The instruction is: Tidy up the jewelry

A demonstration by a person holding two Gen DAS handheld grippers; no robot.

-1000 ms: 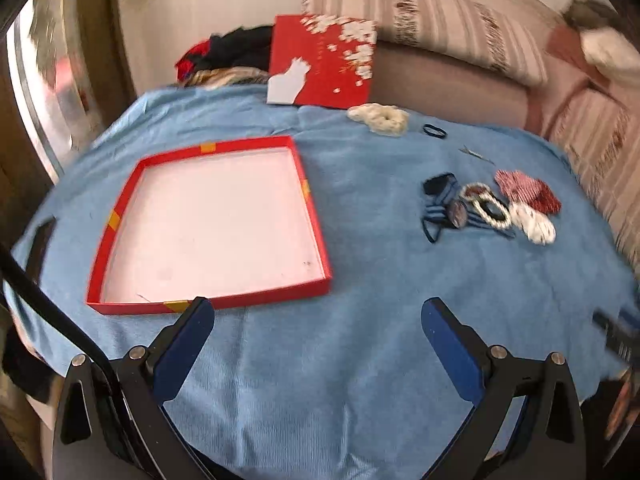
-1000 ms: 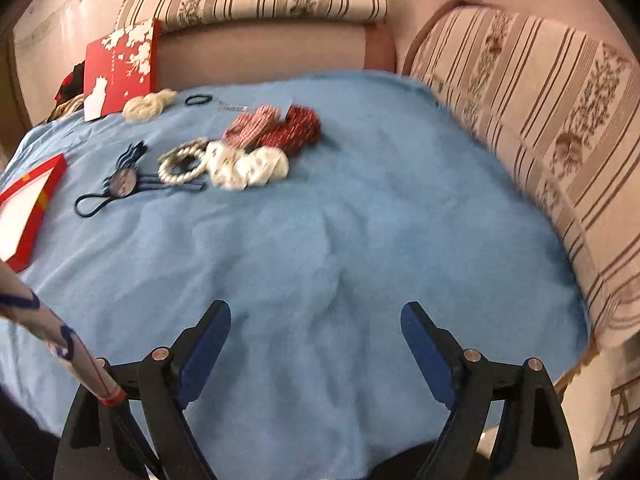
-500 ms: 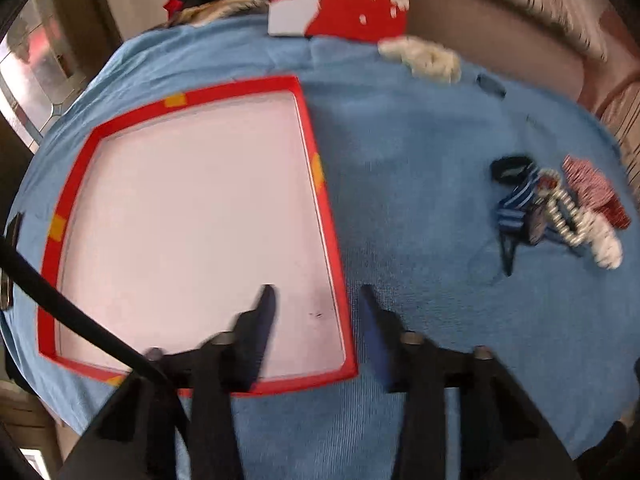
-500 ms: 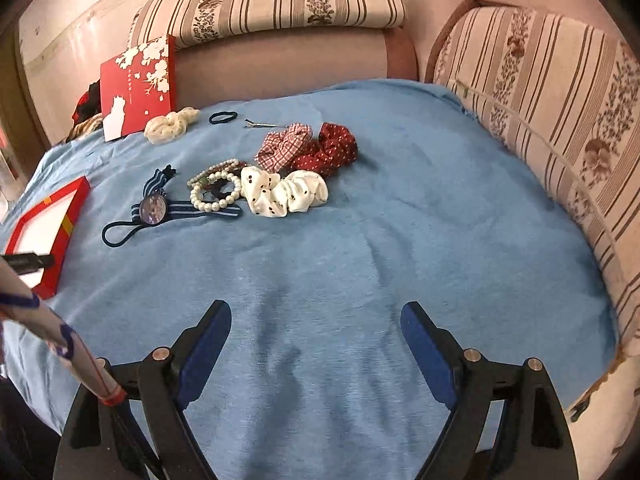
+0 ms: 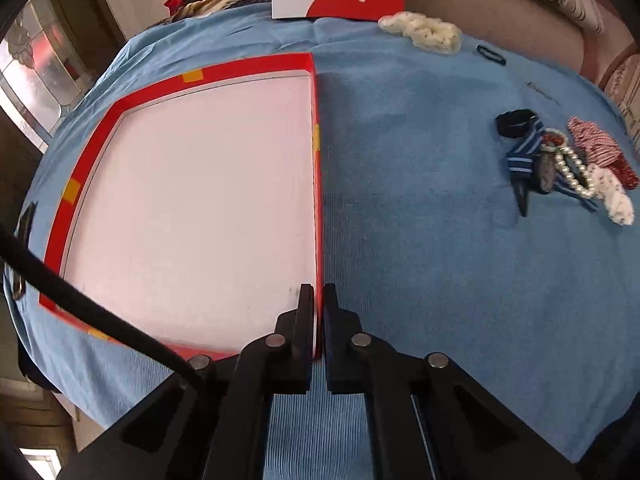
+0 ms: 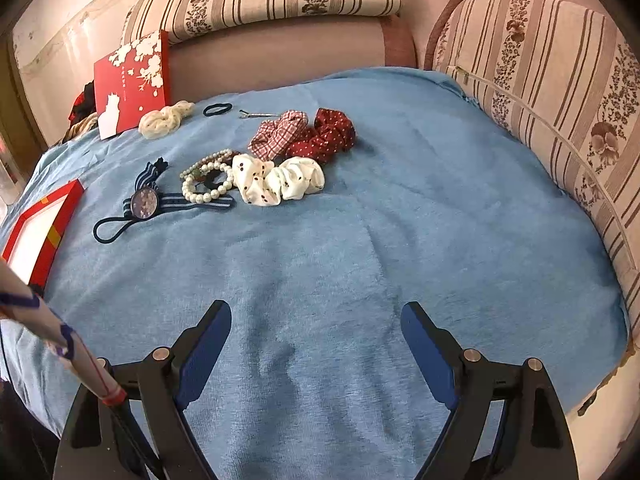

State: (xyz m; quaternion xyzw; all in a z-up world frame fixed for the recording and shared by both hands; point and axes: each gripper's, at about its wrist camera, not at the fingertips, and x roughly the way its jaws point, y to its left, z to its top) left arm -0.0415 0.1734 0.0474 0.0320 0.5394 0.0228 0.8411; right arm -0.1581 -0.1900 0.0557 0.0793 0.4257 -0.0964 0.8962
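Observation:
A shallow red box [image 5: 318, 168] with a white inside lies on the blue cloth [image 5: 420, 240]; it also shows at the left of the right wrist view [image 6: 60, 224]. My left gripper [image 5: 318, 300] is shut on the box's right wall near its front corner. A cluster of jewelry and hair ties lies to the right: a pearl bracelet [image 6: 206, 184], a blue striped hair tie [image 6: 146, 202], a white dotted scrunchie [image 6: 280, 180], a plaid scrunchie [image 6: 280, 134] and a dark red scrunchie [image 6: 326, 136]. My right gripper [image 6: 316, 340] is open and empty above bare cloth, well short of the cluster.
A red box lid [image 6: 132, 84] with a white cat leans against the sofa back. A cream scrunchie [image 6: 166, 120], a black hair band [image 6: 217, 109] and a hair pin [image 6: 256, 114] lie near it. Striped sofa cushions [image 6: 560, 92] border the cloth at back and right.
My left gripper moved forward and down to the box's right wall and closed on it. My right gripper stayed open and the view drew slightly nearer the jewelry.

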